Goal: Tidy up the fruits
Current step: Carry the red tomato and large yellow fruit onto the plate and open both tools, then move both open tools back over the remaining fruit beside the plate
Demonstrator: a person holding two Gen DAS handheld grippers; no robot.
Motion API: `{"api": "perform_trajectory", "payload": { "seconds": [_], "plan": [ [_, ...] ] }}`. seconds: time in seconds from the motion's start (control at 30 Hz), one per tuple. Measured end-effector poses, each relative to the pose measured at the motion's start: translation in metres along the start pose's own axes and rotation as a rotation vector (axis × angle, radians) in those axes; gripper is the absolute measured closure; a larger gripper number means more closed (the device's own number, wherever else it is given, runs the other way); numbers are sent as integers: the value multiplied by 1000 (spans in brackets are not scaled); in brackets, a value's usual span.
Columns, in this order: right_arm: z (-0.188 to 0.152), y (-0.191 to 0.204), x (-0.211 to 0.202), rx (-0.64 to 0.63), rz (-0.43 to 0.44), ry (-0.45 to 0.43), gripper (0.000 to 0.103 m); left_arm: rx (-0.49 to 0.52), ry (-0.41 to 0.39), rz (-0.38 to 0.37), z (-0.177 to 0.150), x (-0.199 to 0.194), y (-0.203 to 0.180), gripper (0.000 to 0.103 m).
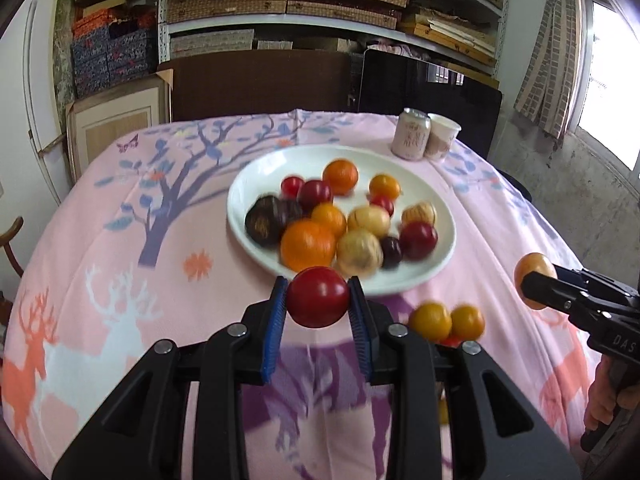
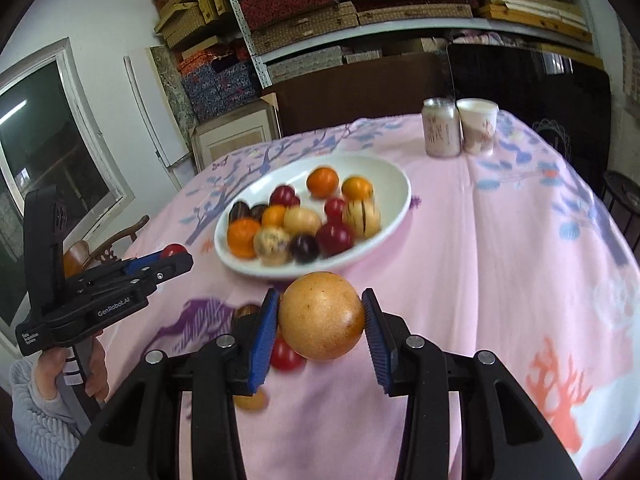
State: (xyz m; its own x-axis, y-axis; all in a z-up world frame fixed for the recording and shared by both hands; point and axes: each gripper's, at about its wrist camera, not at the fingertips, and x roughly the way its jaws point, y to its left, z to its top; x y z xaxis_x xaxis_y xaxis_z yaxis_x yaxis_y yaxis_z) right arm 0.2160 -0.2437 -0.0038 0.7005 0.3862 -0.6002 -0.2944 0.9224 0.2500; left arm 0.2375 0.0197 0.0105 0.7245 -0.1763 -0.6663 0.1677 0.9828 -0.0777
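My left gripper (image 1: 319,286) is shut on a round red fruit (image 1: 318,302), lifted just above the near rim of the white plate (image 1: 244,184). In the right wrist view, my right gripper (image 2: 320,300) is shut on a larger tan-orange fruit (image 2: 322,318), also held above the cloth in front of the plate (image 2: 402,188). The plate holds several orange, red, dark and pale striped fruits. Each gripper shows in the other's view: the right one (image 1: 534,280) at the right edge, the left one (image 2: 176,256) at the left. Two yellow-orange fruits (image 1: 430,320) lie loose on the cloth.
A pink patterned cloth (image 2: 500,260) covers the table. A drink can (image 1: 411,134) and a paper cup (image 1: 443,136) stand behind the plate. A small red fruit (image 2: 286,356) and a yellow one (image 2: 250,402) lie under my right gripper. Shelves of boxes fill the back wall.
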Motion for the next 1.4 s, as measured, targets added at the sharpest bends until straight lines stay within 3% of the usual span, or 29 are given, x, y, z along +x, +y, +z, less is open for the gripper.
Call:
{"api": "perform_trajectory", "payload": {
  "seconds": [0.17, 0.33, 0.37, 0.4, 0.43, 0.47, 0.67, 0.9, 1.0, 1.1, 1.2, 1.4],
  "plan": [
    [49, 0, 36, 8, 2, 8, 61, -1, 4, 1, 40, 34, -4, 73],
    [78, -7, 87, 57, -13, 28, 61, 3, 17, 34, 55, 73, -3, 71],
    [82, -8, 97, 67, -15, 27, 60, 5, 17, 40, 55, 78, -1, 65],
    [84, -10, 103, 79, -10, 22, 60, 6, 12, 41, 54, 80, 0, 42],
    [85, -13, 106, 93, 1, 12, 50, -5, -10, 46, 52, 78, 5, 22],
    [84, -16, 107, 102, 4, 11, 34, -18, -30, 49, 50, 75, 8, 16],
    [76, -30, 74, 149, 20, -59, 30, -100, -55, -4, 47, 56, 22, 14],
    [37, -42, 46, 192, -4, -63, 24, -53, -38, 56, 12, 37, 10, 10],
    [16, -46, 39, 221, -13, -27, 23, 3, -29, 79, -8, 28, 0, 7],
    [5, -43, 24, 209, -19, -48, 20, 51, -13, 102, -30, 21, -10, 6],
    [-4, -40, 12, 192, -48, -83, 11, 75, 2, 101, -42, 18, -18, 5],
    [-20, -45, 5, 211, -48, -61, 10, 98, 9, 76, -49, 19, -25, 5]
  ]
}}
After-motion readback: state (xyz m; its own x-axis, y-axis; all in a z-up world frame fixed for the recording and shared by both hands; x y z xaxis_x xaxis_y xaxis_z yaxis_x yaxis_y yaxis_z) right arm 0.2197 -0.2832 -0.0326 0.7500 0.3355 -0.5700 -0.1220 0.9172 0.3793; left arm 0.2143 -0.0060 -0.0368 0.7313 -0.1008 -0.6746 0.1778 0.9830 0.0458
